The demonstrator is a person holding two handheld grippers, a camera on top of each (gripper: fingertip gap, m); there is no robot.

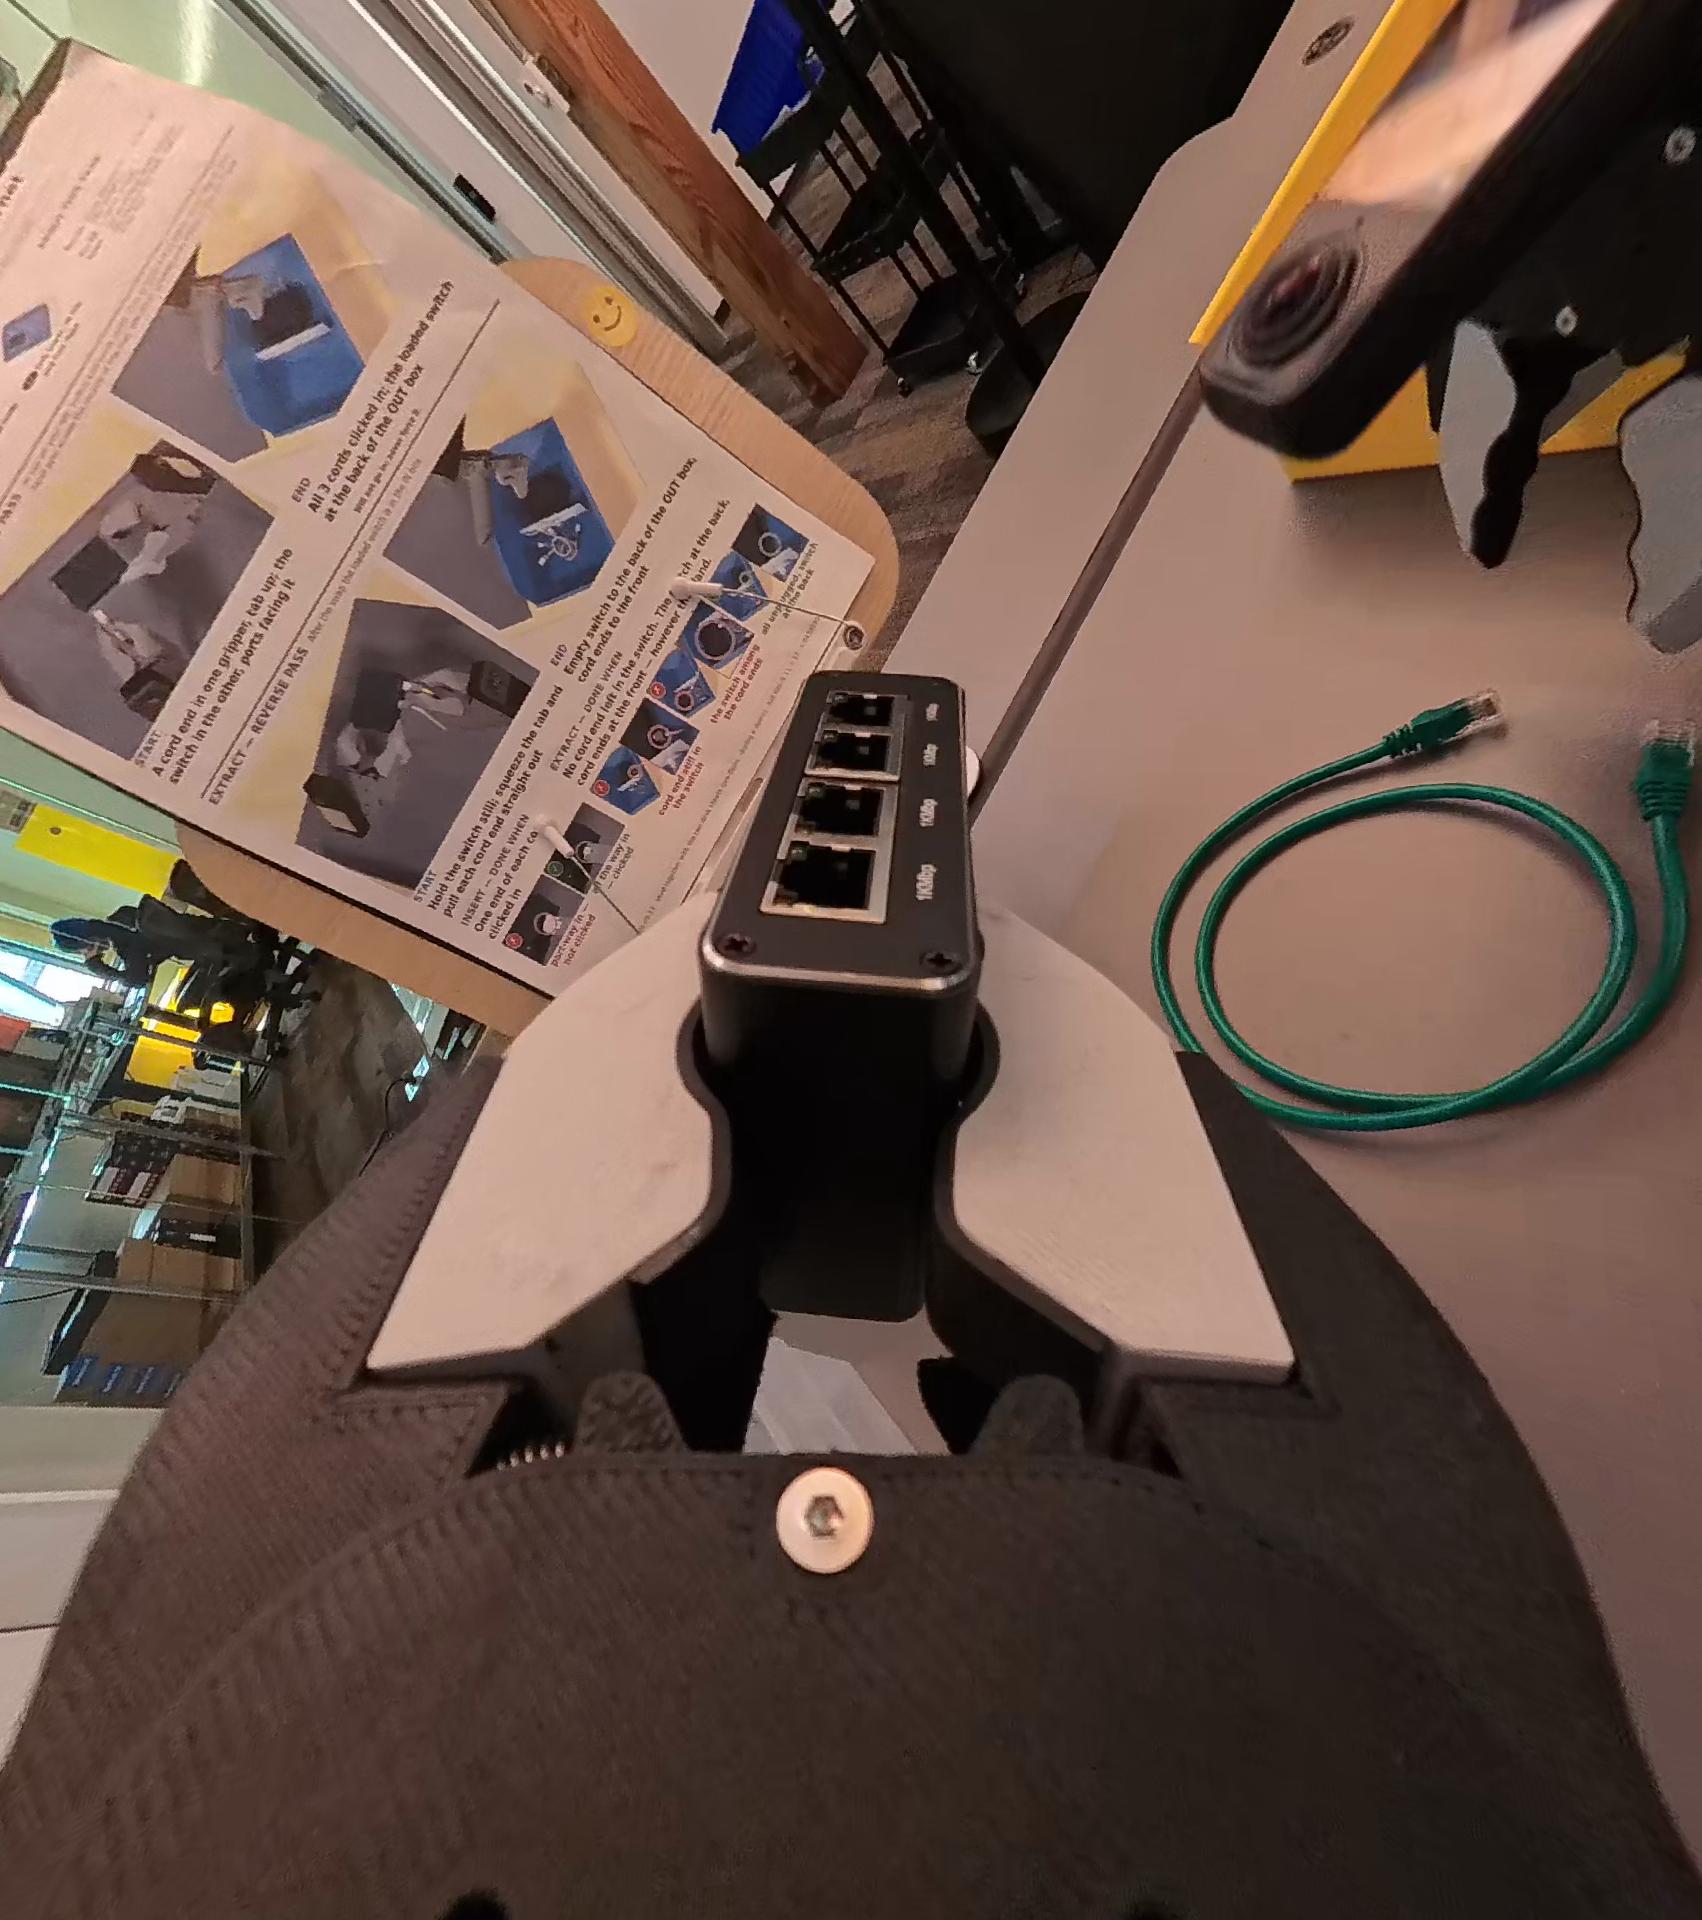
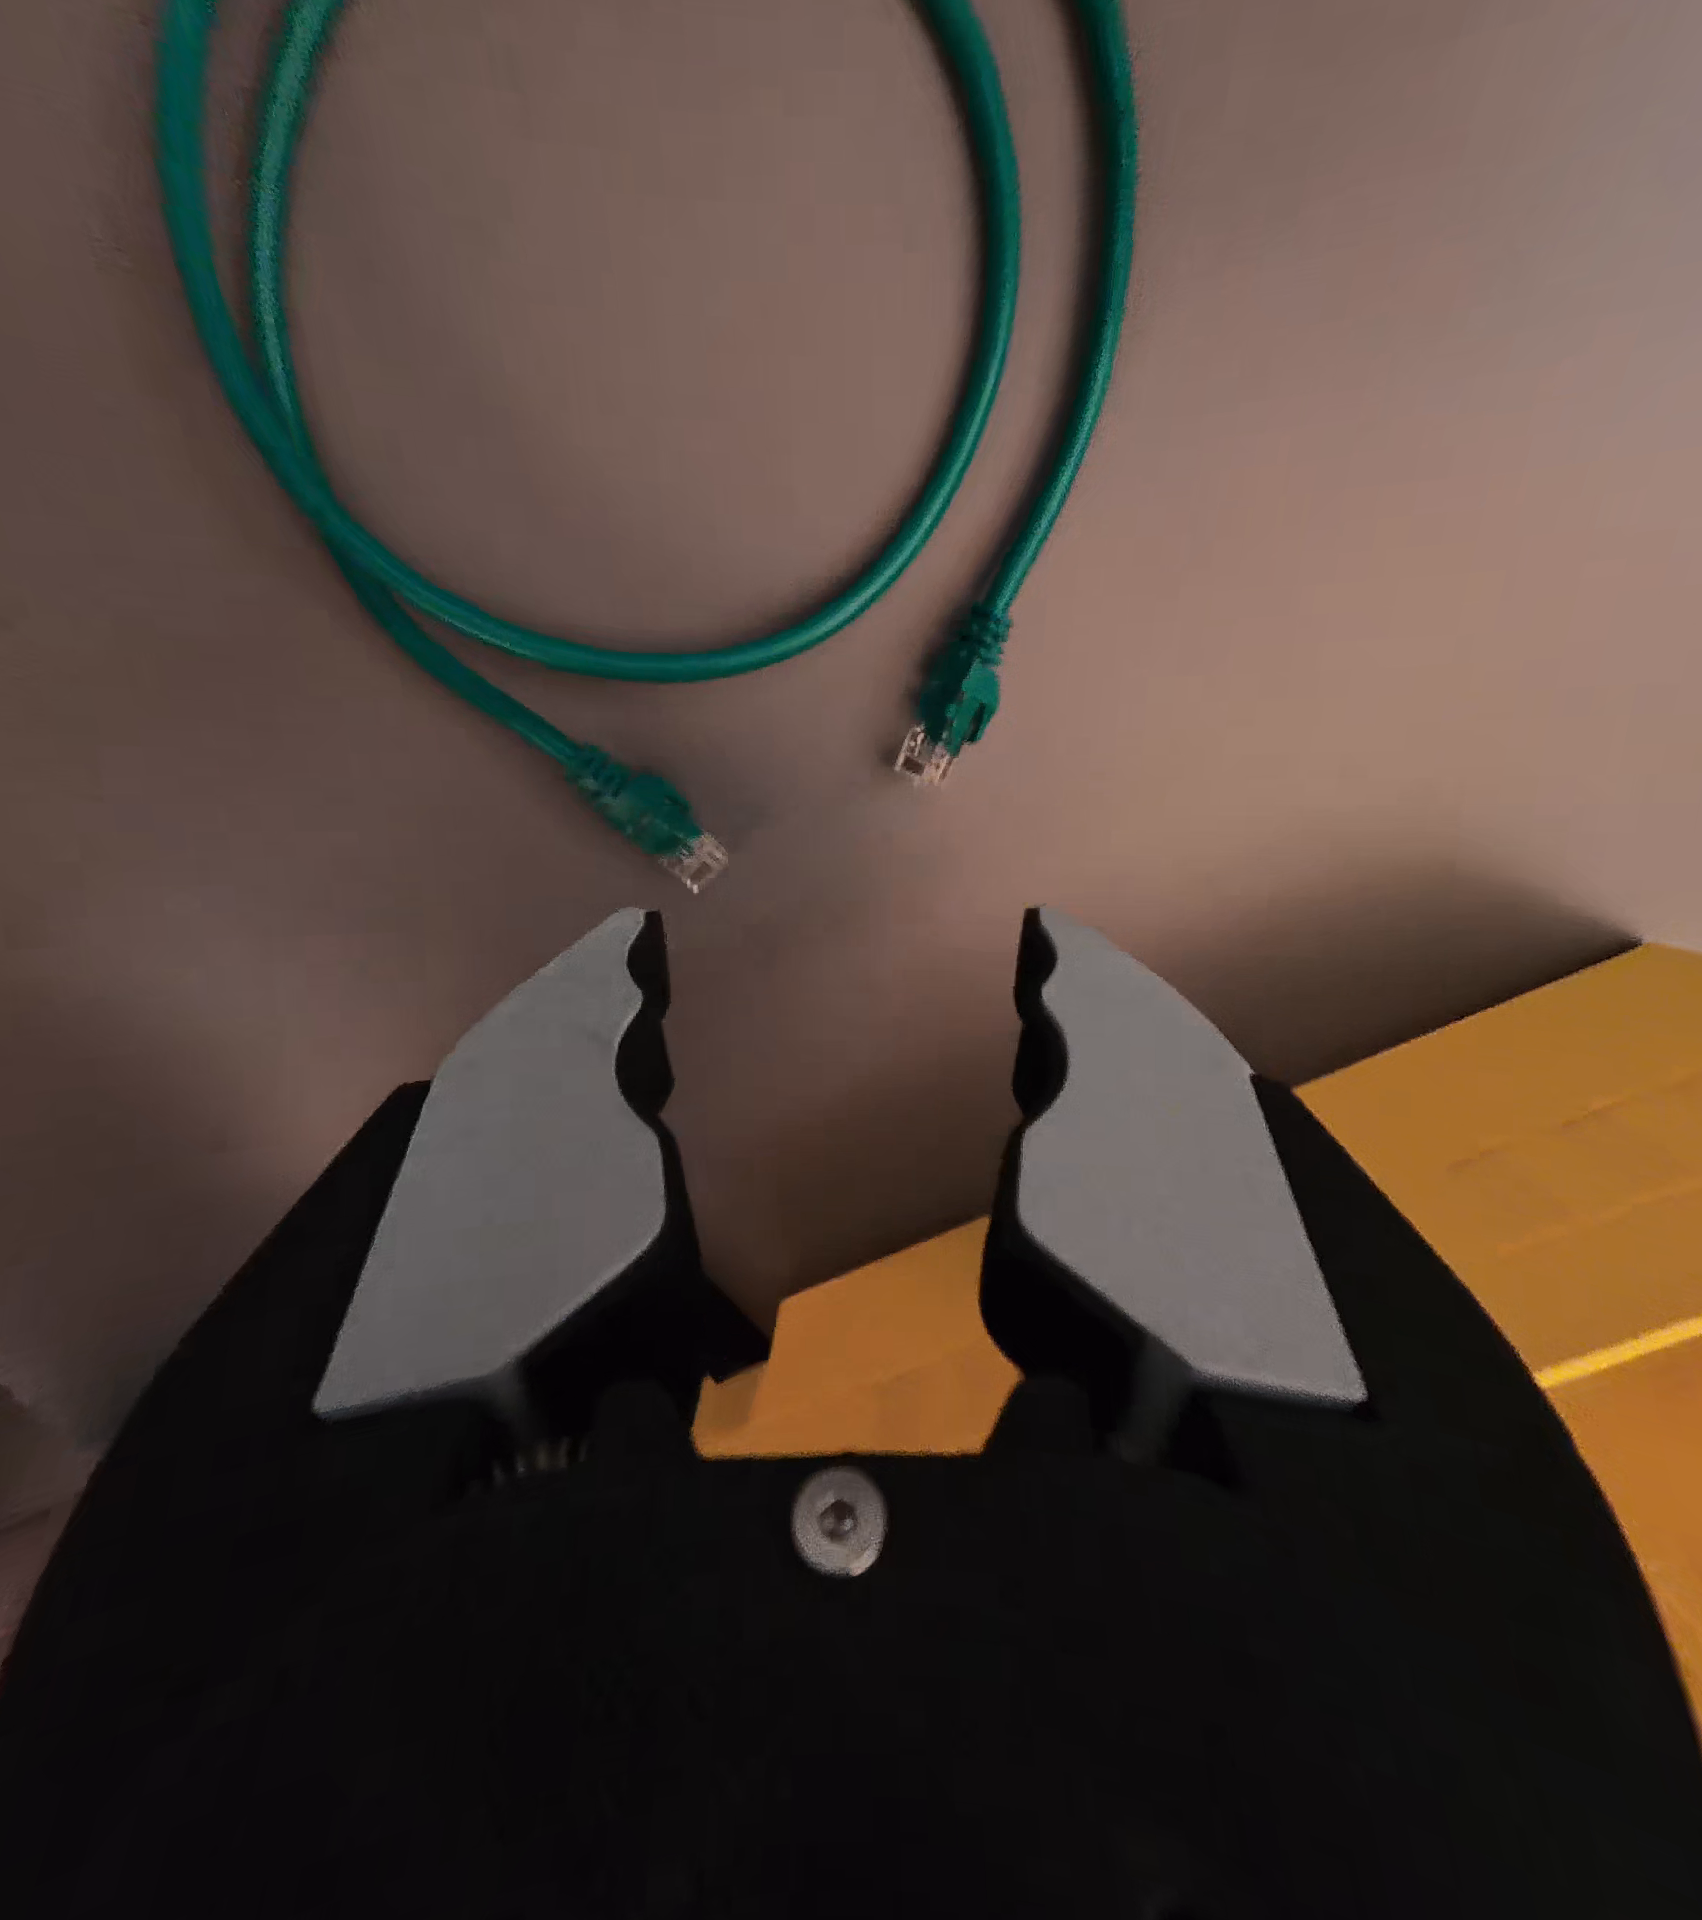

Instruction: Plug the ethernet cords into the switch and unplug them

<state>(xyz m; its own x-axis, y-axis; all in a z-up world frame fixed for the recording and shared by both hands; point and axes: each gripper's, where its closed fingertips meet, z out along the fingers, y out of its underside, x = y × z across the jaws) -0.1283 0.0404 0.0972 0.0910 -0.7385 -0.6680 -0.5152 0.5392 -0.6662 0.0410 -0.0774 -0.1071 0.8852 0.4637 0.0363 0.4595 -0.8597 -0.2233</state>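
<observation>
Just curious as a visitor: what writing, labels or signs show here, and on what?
Poster: printed headings and captions; I do not quote writing.
Switch: small white marks beside each port, not quoted.
Yellow sticker: smiley face, no words.
Cord, yellow box: no writing visible.

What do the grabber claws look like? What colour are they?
Both look alike. The right gripper has a black ribbed body, two flat grey fingers with wavy black inner edges, and a silver screw in the middle. The left gripper is the same.
</observation>
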